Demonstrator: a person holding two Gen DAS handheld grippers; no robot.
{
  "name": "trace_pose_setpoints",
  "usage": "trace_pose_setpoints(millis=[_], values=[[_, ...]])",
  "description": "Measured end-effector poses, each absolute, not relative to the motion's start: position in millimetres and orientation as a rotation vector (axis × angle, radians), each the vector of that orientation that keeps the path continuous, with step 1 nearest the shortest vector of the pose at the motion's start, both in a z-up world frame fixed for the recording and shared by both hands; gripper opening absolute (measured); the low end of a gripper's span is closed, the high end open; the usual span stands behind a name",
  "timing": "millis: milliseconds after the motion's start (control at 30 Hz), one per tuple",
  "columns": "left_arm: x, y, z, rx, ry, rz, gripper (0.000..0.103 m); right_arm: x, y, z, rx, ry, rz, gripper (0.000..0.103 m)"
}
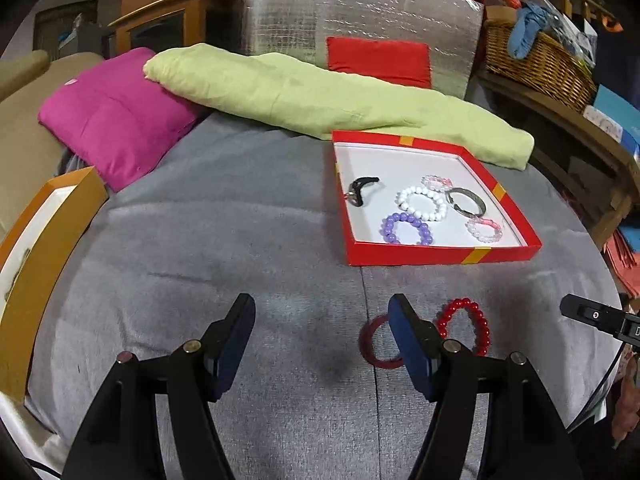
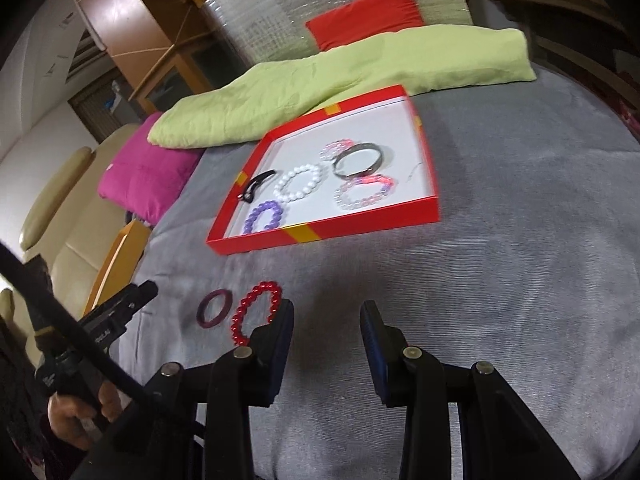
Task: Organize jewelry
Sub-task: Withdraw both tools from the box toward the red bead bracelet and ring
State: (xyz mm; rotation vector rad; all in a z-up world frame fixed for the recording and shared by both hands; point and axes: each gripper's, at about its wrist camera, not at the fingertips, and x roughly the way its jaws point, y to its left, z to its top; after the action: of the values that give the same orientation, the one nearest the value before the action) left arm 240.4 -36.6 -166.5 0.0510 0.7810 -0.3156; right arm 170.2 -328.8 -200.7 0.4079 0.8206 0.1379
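A red box lid (image 1: 440, 254) (image 2: 320, 232) with a white inside lies on the grey blanket. It holds white (image 1: 423, 203), purple (image 1: 407, 229), pink and clear bead bracelets, a metal bangle (image 1: 465, 202) (image 2: 362, 159) and a black clip (image 1: 360, 191). A red bead bracelet (image 1: 466, 326) (image 2: 256, 312) and a dark red bangle (image 1: 378, 342) (image 2: 214, 307) lie on the blanket in front of it. My left gripper (image 1: 322, 316) is open and empty, its right finger over the two loose bracelets. My right gripper (image 2: 328, 316) is open and empty, just right of the red bead bracelet.
A green pillow (image 1: 320, 100), a pink cushion (image 1: 116, 116) and a small red cushion (image 1: 380, 60) lie behind the box. An orange box (image 1: 44, 248) stands at the blanket's left edge. A wicker basket (image 1: 540, 60) sits at the back right.
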Motion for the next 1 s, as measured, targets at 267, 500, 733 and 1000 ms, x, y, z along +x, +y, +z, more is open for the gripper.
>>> trace_pose_setpoints(millis=[267, 500, 733, 1000], values=[[246, -44, -170, 0.08, 0.827, -0.346, 0.07, 180, -310, -207, 0.388, 0.852, 0.196, 0.037], [244, -49, -174, 0.13, 0.843, -0.361, 0.07, 192, -289, -212, 0.357, 0.867, 0.221, 0.037], [240, -49, -177, 0.156, 0.852, -0.38, 0.07, 203, -268, -220, 0.317, 0.892, 0.218, 0.036], [239, -56, -188, 0.188, 0.902, -0.414, 0.048, 218, -253, -240, 0.243, 0.941, 0.145, 0.021]])
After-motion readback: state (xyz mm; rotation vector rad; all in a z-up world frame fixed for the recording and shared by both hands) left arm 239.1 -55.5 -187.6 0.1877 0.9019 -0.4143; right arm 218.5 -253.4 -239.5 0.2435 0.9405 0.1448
